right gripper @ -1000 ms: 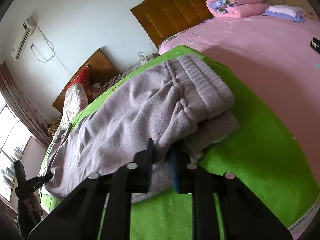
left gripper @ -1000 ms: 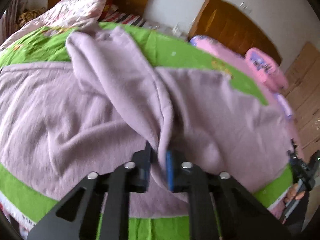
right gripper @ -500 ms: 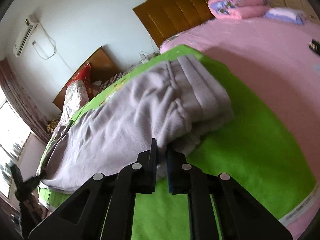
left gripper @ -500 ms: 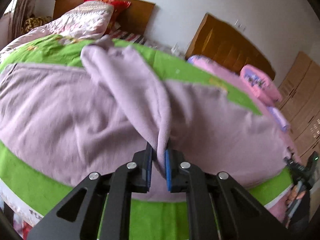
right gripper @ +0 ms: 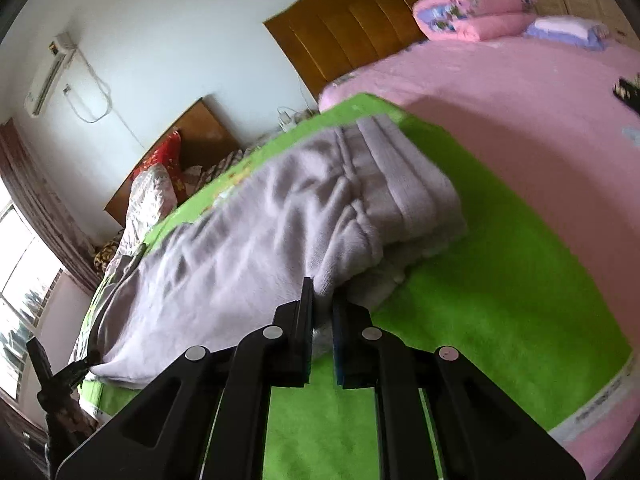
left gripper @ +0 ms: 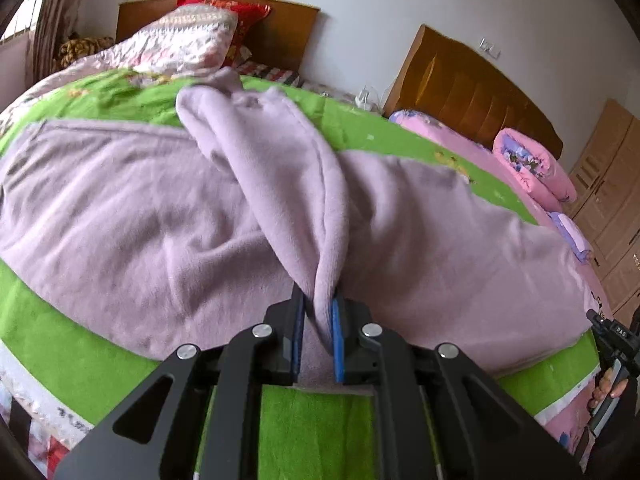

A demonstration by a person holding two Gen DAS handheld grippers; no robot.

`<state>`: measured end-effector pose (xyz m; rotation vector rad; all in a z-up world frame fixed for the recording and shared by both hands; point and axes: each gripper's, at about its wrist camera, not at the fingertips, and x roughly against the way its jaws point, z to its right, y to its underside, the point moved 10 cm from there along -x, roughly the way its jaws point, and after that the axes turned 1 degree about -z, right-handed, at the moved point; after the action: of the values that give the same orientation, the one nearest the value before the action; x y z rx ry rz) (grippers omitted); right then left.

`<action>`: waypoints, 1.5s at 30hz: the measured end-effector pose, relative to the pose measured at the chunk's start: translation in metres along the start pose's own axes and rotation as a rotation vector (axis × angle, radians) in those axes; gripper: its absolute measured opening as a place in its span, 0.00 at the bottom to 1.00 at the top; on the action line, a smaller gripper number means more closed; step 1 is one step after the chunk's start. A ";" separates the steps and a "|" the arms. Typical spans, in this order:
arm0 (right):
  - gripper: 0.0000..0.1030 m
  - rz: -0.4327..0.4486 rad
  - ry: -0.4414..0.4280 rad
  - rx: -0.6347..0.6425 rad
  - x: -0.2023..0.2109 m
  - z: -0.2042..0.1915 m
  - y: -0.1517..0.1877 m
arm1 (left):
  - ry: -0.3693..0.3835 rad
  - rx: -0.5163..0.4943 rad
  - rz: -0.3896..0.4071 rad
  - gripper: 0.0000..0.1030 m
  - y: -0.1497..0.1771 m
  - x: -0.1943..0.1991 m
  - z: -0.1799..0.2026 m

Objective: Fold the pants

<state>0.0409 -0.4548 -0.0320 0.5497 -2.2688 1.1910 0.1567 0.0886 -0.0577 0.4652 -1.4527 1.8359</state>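
Note:
Lilac fleece pants (left gripper: 132, 216) lie spread over a green blanket (left gripper: 312, 420) on the bed. In the left wrist view, one leg (left gripper: 280, 168) is pulled up into a ridge across the rest of the garment, and my left gripper (left gripper: 318, 312) is shut on its near end. In the right wrist view the same pants (right gripper: 248, 248) show their ribbed waistband (right gripper: 404, 184) at the right. My right gripper (right gripper: 322, 304) is shut on the waist corner nearest me, lifting that fold slightly. The cloth hides both sets of pads in part.
A second bed with a pink cover (right gripper: 520, 128) and a folded pink quilt (right gripper: 476, 8) lies to the right. Wooden headboards (left gripper: 472, 84) and patterned pillows (left gripper: 188, 40) stand at the back. The other hand-held gripper (left gripper: 612, 340) shows at the right edge of the left wrist view.
My left gripper carried the pant leg toward me and tilted upward, showing more of the headboards. My right gripper closed fully on the waist corner, and the waistband has flattened and drawn away slightly.

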 end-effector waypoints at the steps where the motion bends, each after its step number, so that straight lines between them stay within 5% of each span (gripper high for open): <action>1: 0.08 0.004 -0.005 0.005 0.003 -0.002 -0.001 | -0.002 -0.007 0.011 0.11 -0.003 0.003 0.002; 9: 0.08 -0.030 0.004 -0.033 -0.010 0.013 0.012 | -0.040 -0.045 -0.018 0.15 0.009 -0.014 -0.004; 11: 0.23 -0.040 0.041 -0.018 -0.006 0.012 0.008 | -0.061 -0.063 -0.025 0.20 0.008 -0.013 -0.003; 12: 0.33 -0.037 0.074 -0.018 0.000 0.012 0.006 | -0.098 -0.068 -0.010 0.32 0.005 -0.008 -0.005; 13: 0.35 -0.028 0.094 -0.014 0.005 0.011 0.004 | -0.153 -0.076 0.024 0.45 0.000 0.000 -0.006; 16: 0.36 0.074 0.197 0.111 0.032 -0.007 -0.009 | -0.283 -0.139 0.219 0.64 -0.026 0.047 0.012; 18: 0.41 0.108 0.218 0.251 0.036 -0.042 -0.013 | -0.217 -0.198 0.278 0.74 -0.038 0.061 0.046; 19: 0.52 0.098 0.198 0.296 0.030 -0.060 -0.010 | -0.175 -0.238 0.272 0.80 -0.040 0.060 0.064; 21: 0.61 0.064 0.149 0.379 0.015 -0.091 0.002 | -0.075 -0.356 0.222 0.83 -0.033 0.042 0.111; 25: 0.61 -0.033 0.155 0.555 -0.027 -0.130 0.037 | -0.042 -0.455 0.058 0.83 -0.001 -0.016 0.144; 30: 0.63 -0.123 0.140 0.538 -0.051 -0.111 0.064 | -0.060 -0.417 -0.115 0.86 0.034 -0.065 0.111; 37: 0.70 -0.180 0.162 0.543 -0.049 -0.111 0.062 | 0.056 -0.345 -0.132 0.86 0.024 -0.051 0.107; 40: 0.72 -0.192 0.183 0.531 -0.043 -0.114 0.054 | 0.158 -0.319 -0.038 0.91 -0.006 -0.012 0.101; 42: 0.73 -0.132 0.164 0.521 -0.035 -0.129 0.034 | 0.117 -0.270 0.040 0.96 -0.034 0.007 0.065; 45: 0.74 -0.081 0.039 0.553 -0.037 -0.184 0.006 | -0.054 -0.066 0.078 0.97 -0.068 0.016 -0.038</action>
<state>0.1130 -0.2931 0.0299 0.7989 -1.8501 1.7757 0.2017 0.1351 -0.0121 0.4345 -1.5831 1.8421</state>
